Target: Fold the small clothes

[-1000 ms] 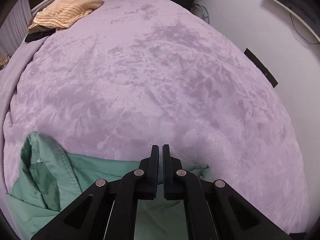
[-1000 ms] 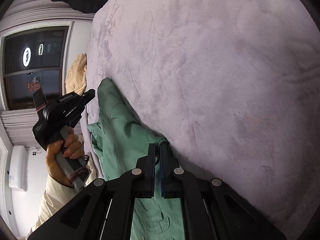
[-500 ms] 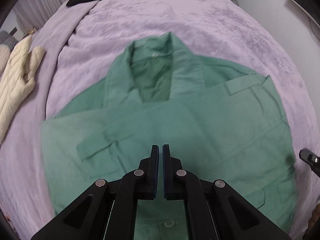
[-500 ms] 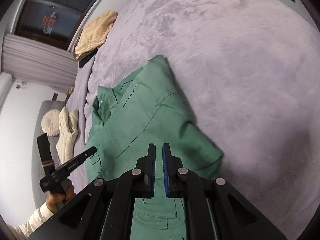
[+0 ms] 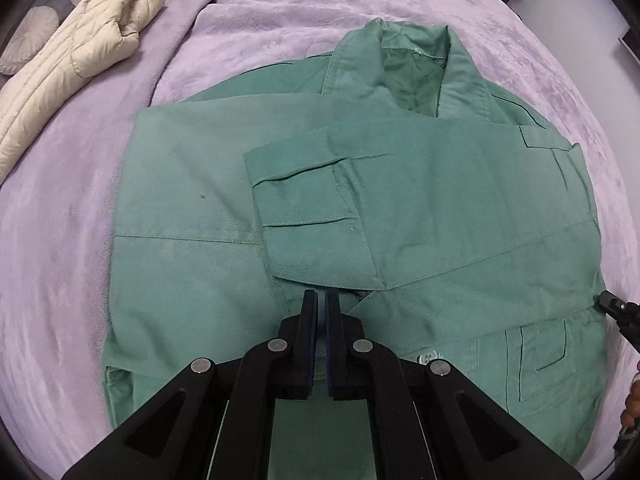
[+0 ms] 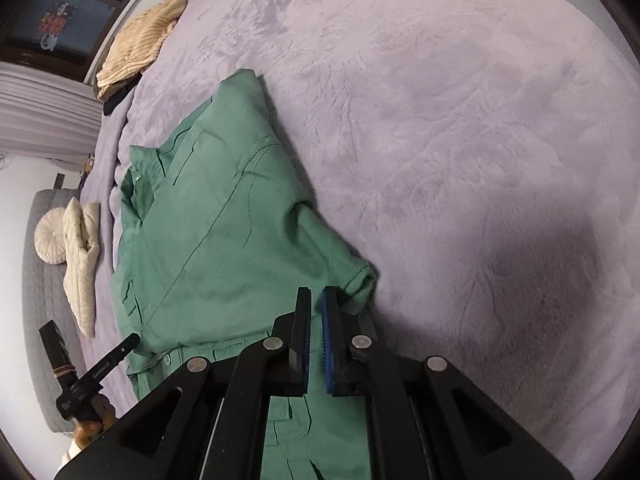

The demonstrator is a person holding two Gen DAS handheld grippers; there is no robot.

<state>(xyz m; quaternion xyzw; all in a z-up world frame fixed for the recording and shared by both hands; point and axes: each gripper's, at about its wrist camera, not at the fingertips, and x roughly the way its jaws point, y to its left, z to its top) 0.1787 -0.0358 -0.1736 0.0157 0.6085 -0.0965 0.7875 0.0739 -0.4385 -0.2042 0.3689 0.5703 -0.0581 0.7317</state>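
Note:
A green jacket [image 5: 420, 184] lies on the purple bed cover [image 5: 60, 240], collar at the far end, both sleeves folded across the chest. My left gripper [image 5: 322, 300] hovers over the jacket's lower middle, jaws almost together with nothing between them. In the right wrist view the jacket [image 6: 224, 240] lies to the left. My right gripper [image 6: 316, 300] is above the jacket's right lower edge, jaws a narrow gap apart and empty. The left gripper [image 6: 128, 342] also shows at the lower left there, and the right gripper's tip [image 5: 612, 306] shows at the left wrist view's right edge.
A cream quilted jacket [image 5: 72, 56] lies at the bed's left side, also in the right wrist view [image 6: 82, 264] beside a round cushion [image 6: 48, 236]. A tan striped garment [image 6: 136, 44] lies at the far corner. A wide stretch of purple cover [image 6: 460, 120] lies right of the jacket.
Both grippers pulled back from the bed surface. The right gripper let go of the jacket's edge and its jaws parted slightly. The jacket now lies flat with sleeves folded in.

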